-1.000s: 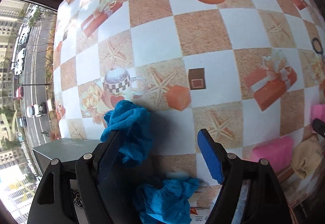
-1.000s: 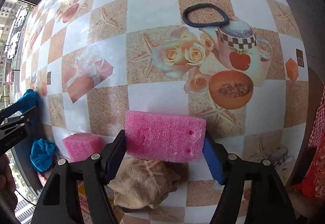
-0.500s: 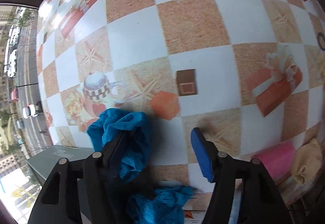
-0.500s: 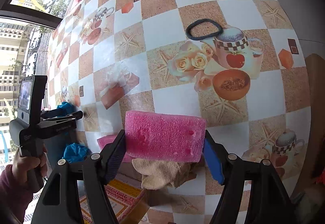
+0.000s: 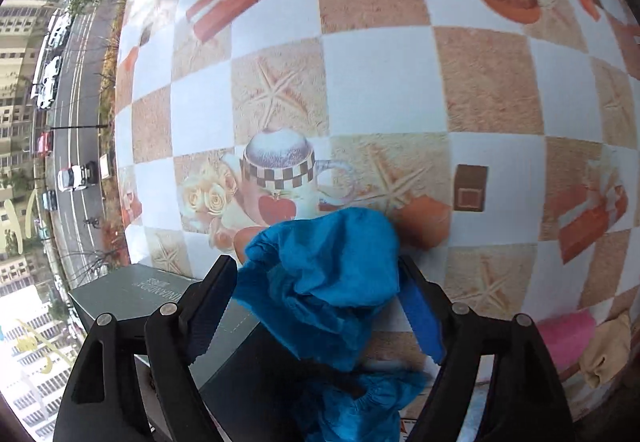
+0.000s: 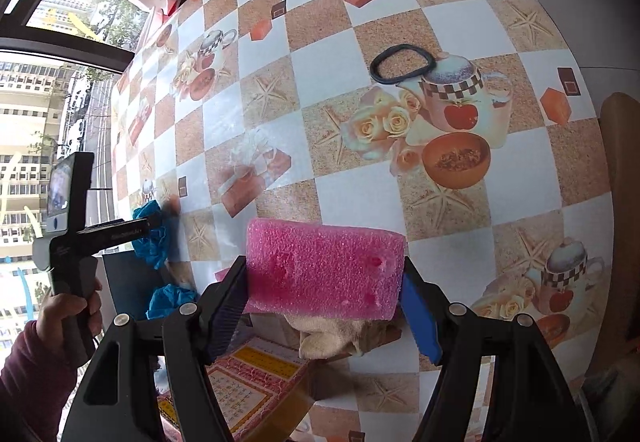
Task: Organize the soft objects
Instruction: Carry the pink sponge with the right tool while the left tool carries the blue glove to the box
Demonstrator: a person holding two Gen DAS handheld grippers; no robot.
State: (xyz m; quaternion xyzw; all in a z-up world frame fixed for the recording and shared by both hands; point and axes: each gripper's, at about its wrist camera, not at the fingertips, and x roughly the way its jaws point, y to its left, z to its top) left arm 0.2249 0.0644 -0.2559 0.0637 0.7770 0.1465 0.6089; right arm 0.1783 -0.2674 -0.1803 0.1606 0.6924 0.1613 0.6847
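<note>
Two tools work above a checkered worktop [image 6: 352,53], each already loaded with one soft item. Largest in view, the worktop carries a printed pattern of teapots, roses, starfish and gift boxes; a black ring [image 6: 401,63] lies on it, well apart from the rest. A grey box [image 5: 160,294] stands at the near left edge, and a patterned box [image 6: 244,394] sits near the front. The right tool [image 6: 324,302] is clamped on a pink foam block [image 6: 324,270], held end to end between its two pads and lifted clear of the surface. The left tool [image 5: 320,302] has its pads pressed against a crumpled blue cloth [image 5: 324,274], which bulges between them and hangs just above the worktop's near edge. A beige cloth [image 6: 336,334] lies bunched directly under the foam block. A second blue cloth [image 5: 360,398] rests below the left tool, beside the grey box. A smaller pink foam piece [image 5: 564,338] lies next to the beige cloth. Judged from this layout, the task is partway through: two items are in hand but not yet placed, and at least three soft items await sorting.
</note>
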